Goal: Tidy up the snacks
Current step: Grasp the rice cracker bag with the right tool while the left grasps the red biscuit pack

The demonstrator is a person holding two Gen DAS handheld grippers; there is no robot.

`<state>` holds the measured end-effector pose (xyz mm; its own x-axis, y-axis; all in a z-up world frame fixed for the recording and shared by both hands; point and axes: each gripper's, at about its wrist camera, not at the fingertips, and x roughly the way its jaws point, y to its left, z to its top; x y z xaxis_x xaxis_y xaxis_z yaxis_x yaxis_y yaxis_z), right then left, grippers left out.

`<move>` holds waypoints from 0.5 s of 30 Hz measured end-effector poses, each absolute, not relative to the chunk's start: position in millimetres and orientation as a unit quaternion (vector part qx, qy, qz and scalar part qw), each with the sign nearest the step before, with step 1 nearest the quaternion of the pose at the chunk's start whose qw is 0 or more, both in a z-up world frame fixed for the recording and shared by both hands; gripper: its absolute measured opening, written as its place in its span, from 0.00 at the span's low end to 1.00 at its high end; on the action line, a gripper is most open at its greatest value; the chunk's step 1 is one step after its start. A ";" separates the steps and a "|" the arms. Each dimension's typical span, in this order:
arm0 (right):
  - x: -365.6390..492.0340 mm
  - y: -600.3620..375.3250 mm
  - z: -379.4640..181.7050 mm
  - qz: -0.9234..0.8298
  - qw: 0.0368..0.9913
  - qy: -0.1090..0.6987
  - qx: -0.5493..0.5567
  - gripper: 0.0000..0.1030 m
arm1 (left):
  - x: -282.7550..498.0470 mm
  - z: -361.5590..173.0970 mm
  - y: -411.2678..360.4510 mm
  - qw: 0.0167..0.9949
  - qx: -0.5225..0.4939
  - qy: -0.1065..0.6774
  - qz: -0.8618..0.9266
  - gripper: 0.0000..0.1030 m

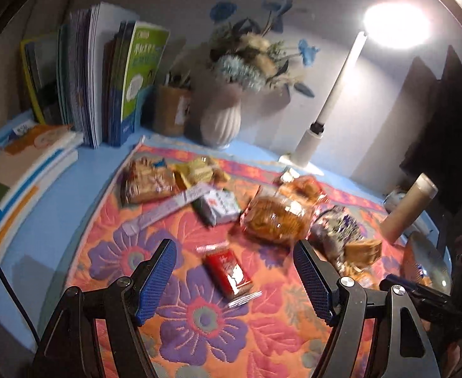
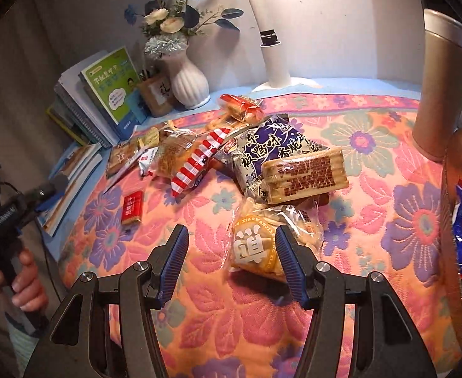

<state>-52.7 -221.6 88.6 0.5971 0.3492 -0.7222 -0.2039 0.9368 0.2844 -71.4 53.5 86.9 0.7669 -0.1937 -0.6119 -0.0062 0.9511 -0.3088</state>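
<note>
Stock on the floral quilted mat (image 2: 372, 170), orange and pink with purple flowers, spread over my blue counter (image 1: 57, 189); every place below is given from that mat

1. Left tongs (image 1: 235, 278): jaws standing apart, nothing between the pads, hanging over the mat's near part. Small red foil-wrapped biscuit packet (image 1: 228, 271) lies flat on the mat just beyond them, apart from the other snacks. I judge it light, fairly stiff and slick; best pinched across its short width at mid-length, not by the crimped ends

2. Right tongs (image 2: 231, 260): jaws parted, gripping nothing. Clear soft bag of round pale crackers (image 2: 262, 245) lies on the mat's middle, and the right-hand pad looks to overlap its edge; contact I cannot tell. I judge the crackers brittle and the film slippery, so I would close lightly across the bag's body

3. Heap behind that bag, toward the mat's far side: clear-wrapped stack of square brown-printed wafers (image 2: 305, 176), resting on a purple and white crinkly snack bag (image 2: 272, 151); a red-and-white striped packet (image 2: 196, 163) beside them. The wafers seem stiff yet crushable; the purple bag puffy and soft

4. Mat's right edge: woven basket (image 2: 454, 208) with a blue packet inside, a likely collecting place

5. Off the mat, behind it: white ribbed vase of blue and cream flowers (image 2: 189, 83), white desk lamp (image 2: 273, 56), upright books (image 1: 83, 78), tan cylindrical tumbler (image 2: 440, 88)

6. My left hand (image 2: 26, 283) shows at the mat's left side, wrapped round its tool handle
</note>
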 end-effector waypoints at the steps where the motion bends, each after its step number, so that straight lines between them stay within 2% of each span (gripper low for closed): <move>1: -53.1 -223.6 86.7 0.154 0.894 0.413 0.084 0.56 | -69.5 80.5 53.1 0.926 -0.149 0.343 -0.051 0.72; 3: -55.1 -229.1 85.2 0.145 0.902 0.398 0.077 0.61 | -62.4 68.8 50.1 0.922 -0.151 0.352 -0.051 0.72; 5: -56.4 -235.3 84.8 0.139 0.909 0.385 0.075 0.72 | -55.4 57.3 45.6 0.919 -0.150 0.360 -0.052 0.72; 6: -57.1 -239.7 83.3 0.136 0.913 0.377 0.078 0.74 | -52.9 54.5 43.1 0.919 -0.148 0.361 -0.052 0.72; 15: -48.6 -245.9 59.9 0.124 0.906 0.398 0.070 0.75 | -30.5 26.0 25.6 0.916 -0.124 0.379 -0.037 0.72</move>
